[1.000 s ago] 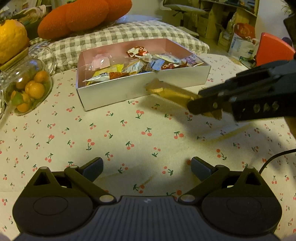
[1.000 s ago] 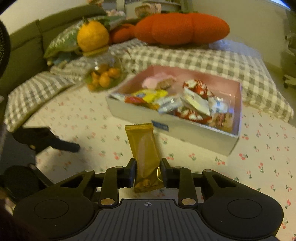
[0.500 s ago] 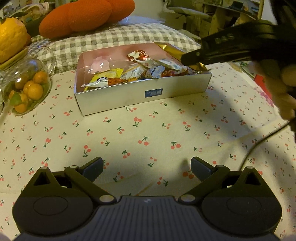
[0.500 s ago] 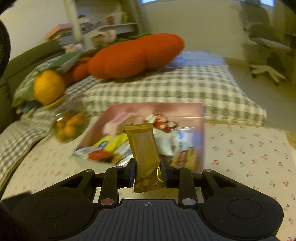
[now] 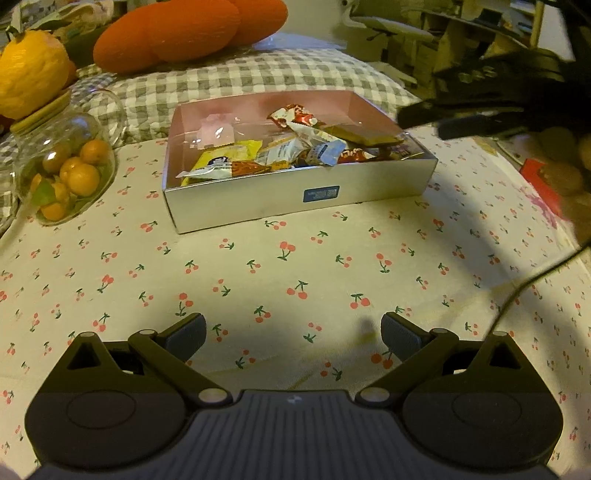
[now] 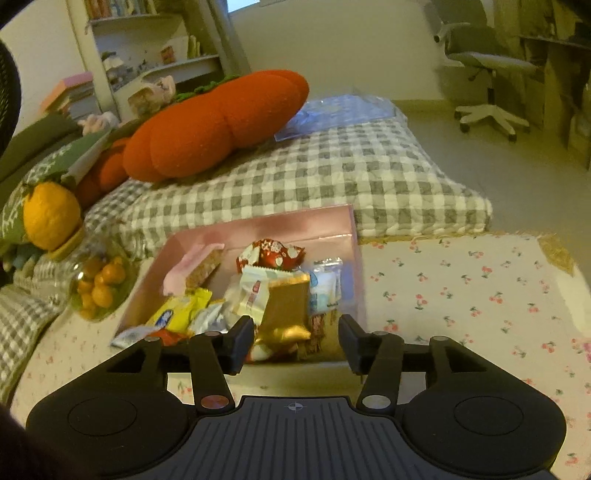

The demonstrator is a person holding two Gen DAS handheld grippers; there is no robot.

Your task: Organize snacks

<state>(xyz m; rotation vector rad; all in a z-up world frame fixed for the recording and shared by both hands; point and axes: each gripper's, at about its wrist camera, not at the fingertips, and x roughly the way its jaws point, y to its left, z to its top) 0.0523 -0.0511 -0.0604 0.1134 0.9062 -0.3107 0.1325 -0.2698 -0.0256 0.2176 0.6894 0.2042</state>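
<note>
The right gripper (image 6: 296,339) hangs over the near right corner of the snack box (image 5: 236,201), and its jaws have just been opening. They now stand apart, and the gold snack bar (image 6: 288,302) is between them but no pad presses on it. In the left wrist view the same gold snack bar (image 5: 364,134) lies flat on top of the other packets at the right end of the box, with the dark fingers of the right gripper (image 5: 443,122) just beside it on the right.

The box is a shallow silver tray, pink inside, with a small blue label (image 5: 320,194) on its near wall. It holds a yellow packet (image 5: 225,158), a red and white packet (image 5: 295,115), some white wrappers and a pink piece (image 5: 216,133) at the far left.

The left gripper (image 5: 293,332) is low over the cherry-print cloth (image 5: 295,266), well apart from the box. Its jaws are wide and nothing is between them.

To the left of the box a glass jar (image 5: 66,166) with small orange fruits lies tilted, and a large yellow citrus fruit (image 5: 29,72) is near its mouth. Far behind are a grey checked cushion (image 5: 240,79) and an orange pumpkin-shaped pillow (image 5: 184,31).
</note>
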